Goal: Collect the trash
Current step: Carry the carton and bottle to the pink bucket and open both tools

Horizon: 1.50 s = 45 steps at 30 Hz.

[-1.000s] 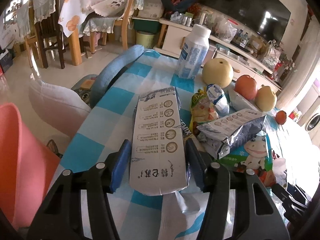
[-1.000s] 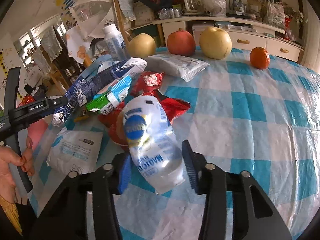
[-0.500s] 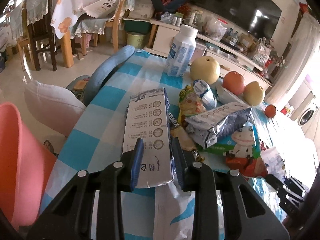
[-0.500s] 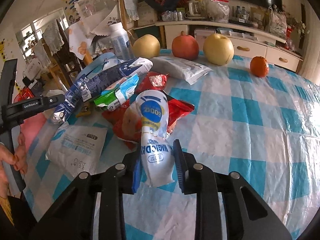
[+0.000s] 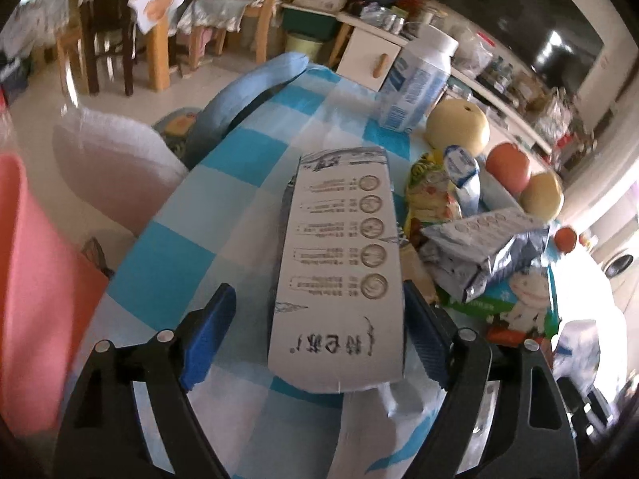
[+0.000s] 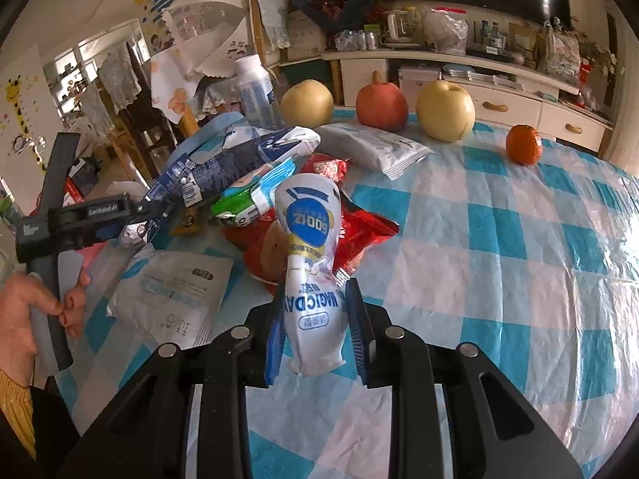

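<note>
1. A flattened grey-and-white milk carton (image 5: 339, 271) lies lengthwise in the centre of the left wrist view, printed face up, on the blue-checked cloth.
2. A white and blue plastic pouch (image 6: 313, 263) stands tilted in the lower centre of the right wrist view, pinched narrow near its bottom.
3. A red wrapper (image 6: 359, 231) lies crumpled just behind it.
4. A flat white packet (image 6: 171, 299) lies at lower left.
5. A crumpled blue-and-white bag (image 6: 239, 159) sits at upper left of centre.
</note>
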Each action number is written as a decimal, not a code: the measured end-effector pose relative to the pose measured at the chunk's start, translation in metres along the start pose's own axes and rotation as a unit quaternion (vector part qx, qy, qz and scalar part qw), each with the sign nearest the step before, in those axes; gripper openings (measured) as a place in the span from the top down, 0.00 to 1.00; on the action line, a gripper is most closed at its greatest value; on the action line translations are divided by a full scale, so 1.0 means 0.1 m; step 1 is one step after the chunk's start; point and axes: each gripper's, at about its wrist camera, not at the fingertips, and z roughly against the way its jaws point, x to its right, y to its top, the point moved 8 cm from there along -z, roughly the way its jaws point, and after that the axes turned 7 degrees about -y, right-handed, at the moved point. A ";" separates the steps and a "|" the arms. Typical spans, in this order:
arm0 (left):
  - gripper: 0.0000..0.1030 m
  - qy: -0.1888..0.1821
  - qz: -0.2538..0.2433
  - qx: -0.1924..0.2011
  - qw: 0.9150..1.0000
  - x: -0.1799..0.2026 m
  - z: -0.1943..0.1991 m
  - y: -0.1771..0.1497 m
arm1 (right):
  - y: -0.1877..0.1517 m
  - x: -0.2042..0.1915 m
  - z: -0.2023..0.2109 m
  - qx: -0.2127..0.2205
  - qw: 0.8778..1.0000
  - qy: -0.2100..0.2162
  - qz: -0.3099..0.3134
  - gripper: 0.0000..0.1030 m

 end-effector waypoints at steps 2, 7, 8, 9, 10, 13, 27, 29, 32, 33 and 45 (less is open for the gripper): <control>0.19 -0.003 0.006 0.008 1.000 0.00 0.01 0.01 | 0.00 -0.01 0.00 0.001 1.000 0.002 0.002 0.71; 0.39 -0.002 0.005 0.004 1.000 0.02 -0.01 -0.01 | 0.01 -0.04 0.03 0.002 1.000 0.011 0.001 0.71; 0.39 -0.001 0.004 0.004 1.000 0.03 0.00 -0.01 | 0.01 -0.06 0.04 0.004 1.000 0.013 0.001 0.71; 0.40 -0.001 0.002 0.005 1.000 0.03 0.00 -0.01 | 0.01 -0.07 0.06 0.005 1.000 0.015 0.002 0.71; 0.40 -0.002 0.000 0.006 1.000 0.04 0.02 -0.01 | 0.01 -0.09 0.07 0.006 1.000 0.018 0.003 0.71; 0.40 -0.002 -0.012 0.018 1.000 0.09 0.12 0.00 | 0.00 -0.15 0.12 0.008 0.999 0.032 0.001 0.73; 0.40 -0.021 -0.041 0.095 0.994 0.13 1.00 0.16 | 0.06 -0.54 0.34 0.028 0.997 0.076 -0.018 0.76; 0.40 -0.021 -0.036 0.112 0.993 0.07 1.18 0.20 | 0.10 -0.67 0.42 0.034 0.995 0.090 -0.021 0.76; 0.40 -0.016 -0.026 0.136 0.990 -0.08 1.46 0.25 | 0.17 -0.95 0.53 0.042 0.992 0.117 -0.020 0.76; 0.40 -0.012 -0.023 0.142 0.990 -0.12 1.51 0.27 | 0.19 -1.07 0.56 0.044 0.991 0.126 -0.017 0.76; 0.40 0.073 0.082 0.184 0.977 -1.40 2.02 0.34 | 0.46 -2.99 0.44 -0.001 0.962 0.273 0.014 0.76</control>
